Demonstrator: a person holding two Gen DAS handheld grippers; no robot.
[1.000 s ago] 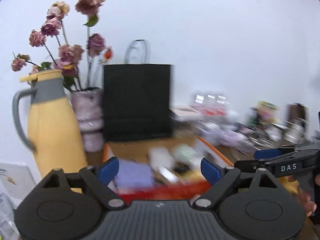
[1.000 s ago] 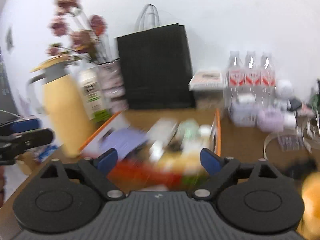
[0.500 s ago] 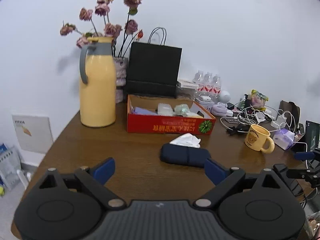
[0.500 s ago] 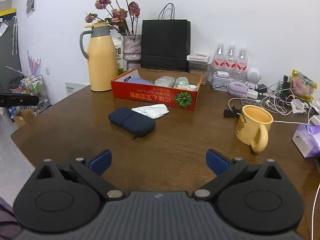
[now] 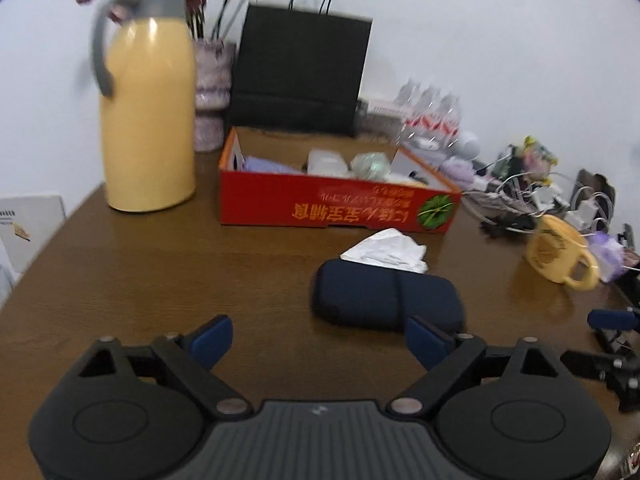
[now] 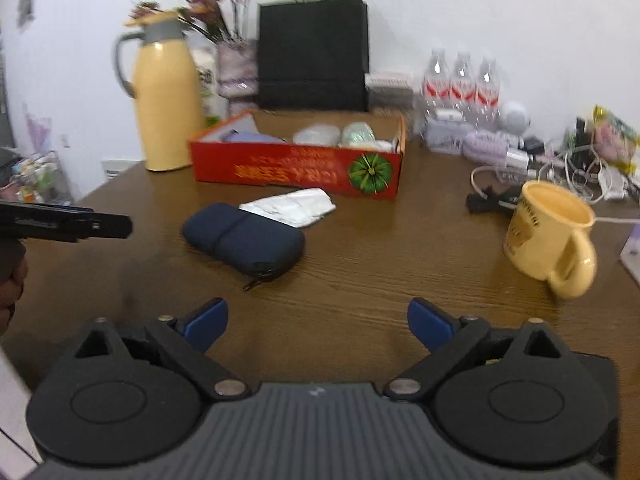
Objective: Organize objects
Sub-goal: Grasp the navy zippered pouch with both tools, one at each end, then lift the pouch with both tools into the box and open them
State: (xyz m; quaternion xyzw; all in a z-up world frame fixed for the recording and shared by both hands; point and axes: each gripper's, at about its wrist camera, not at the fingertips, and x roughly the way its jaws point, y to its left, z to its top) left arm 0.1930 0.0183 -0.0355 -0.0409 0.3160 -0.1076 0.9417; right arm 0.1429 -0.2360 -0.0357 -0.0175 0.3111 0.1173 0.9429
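Note:
A dark blue zip pouch (image 5: 386,300) (image 6: 243,240) lies on the brown table, with a white tissue packet (image 5: 386,250) (image 6: 292,206) touching its far side. Behind them stands an open red cardboard box (image 5: 336,204) (image 6: 296,168) holding several small items. A yellow mug (image 5: 558,254) (image 6: 548,234) stands to the right. My left gripper (image 5: 318,344) is open and empty, just short of the pouch. My right gripper (image 6: 318,322) is open and empty over bare table between pouch and mug.
A tall yellow jug (image 5: 146,104) (image 6: 168,96), a flower vase (image 5: 210,96) and a black paper bag (image 5: 298,60) (image 6: 312,52) stand at the back. Water bottles (image 6: 462,80) and tangled cables (image 5: 532,196) (image 6: 572,168) fill the back right.
Both grippers have moved forward and lower toward the table since half a second ago; the pouch, tissue packet and mug appear closer. Both stay open.

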